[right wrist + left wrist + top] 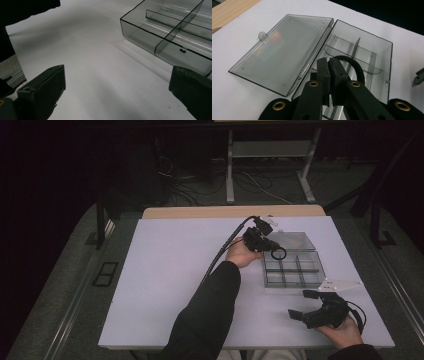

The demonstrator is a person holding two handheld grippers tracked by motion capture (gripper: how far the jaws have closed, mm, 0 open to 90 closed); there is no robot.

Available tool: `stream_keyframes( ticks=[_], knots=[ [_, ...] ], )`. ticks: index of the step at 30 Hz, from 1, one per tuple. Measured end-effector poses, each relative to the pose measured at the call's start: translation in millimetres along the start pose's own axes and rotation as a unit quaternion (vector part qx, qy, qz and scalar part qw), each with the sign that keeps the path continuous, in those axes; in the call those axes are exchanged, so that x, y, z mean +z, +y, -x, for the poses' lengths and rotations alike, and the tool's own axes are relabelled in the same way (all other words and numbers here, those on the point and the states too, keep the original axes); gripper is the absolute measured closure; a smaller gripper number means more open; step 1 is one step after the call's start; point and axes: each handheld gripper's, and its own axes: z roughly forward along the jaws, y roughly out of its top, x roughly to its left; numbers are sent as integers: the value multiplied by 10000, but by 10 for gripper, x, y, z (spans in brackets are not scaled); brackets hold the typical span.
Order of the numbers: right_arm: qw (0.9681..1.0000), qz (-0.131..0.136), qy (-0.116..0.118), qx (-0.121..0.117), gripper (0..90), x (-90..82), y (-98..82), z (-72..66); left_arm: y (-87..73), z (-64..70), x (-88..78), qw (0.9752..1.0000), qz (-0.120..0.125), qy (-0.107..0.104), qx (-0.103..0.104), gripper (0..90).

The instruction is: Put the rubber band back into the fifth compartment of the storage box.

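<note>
A clear plastic organiser box (294,269) with inner dividers sits on the white table, its lid (295,240) folded open behind it. My left gripper (270,248) is shut on a black elastic ring (278,253) and holds it over the box's near-left compartments. In the left gripper view the ring (354,66) loops out from between the closed pads (323,71), above the dividers of the box (372,50), with the lid (282,50) lying flat at left. My right gripper (303,304) rests open at the table's front right; in its own view the box (172,32) lies ahead at right.
The white tabletop (170,275) stretches bare to the left of the box. A wooden edge (230,211) runs along the far side. A sleeve (210,315) crosses the front middle. A grey three-cornered plate (340,285) sits on the right gripper.
</note>
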Motion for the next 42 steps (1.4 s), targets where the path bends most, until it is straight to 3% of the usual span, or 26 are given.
stream_keyframes(
  ticks=[7, 22, 29, 39, 42],
  knots=[
    [10000, -6, -5, 21, 5, -3, 4, -7, -20, -3, 137, 9998, 110, -136, -86, 865],
    [10000, 14, 8, 21, 5, -6, 12, 4, -110, -46, 413, 9994, 63, -49, -328, 865],
    [10000, -1, 21, 18, 5, 0, 16, -1, -115, -27, 517, 9994, 74, -47, -336, 865],
    [10000, 18, 38, -12, 5, 4, 27, -1, -66, 10, 624, 9989, 136, -194, -414, 854],
    [10000, 24, 42, -15, 5, 1, 25, -1, -69, 15, 639, 9983, 152, -282, -489, 790]
  ],
)
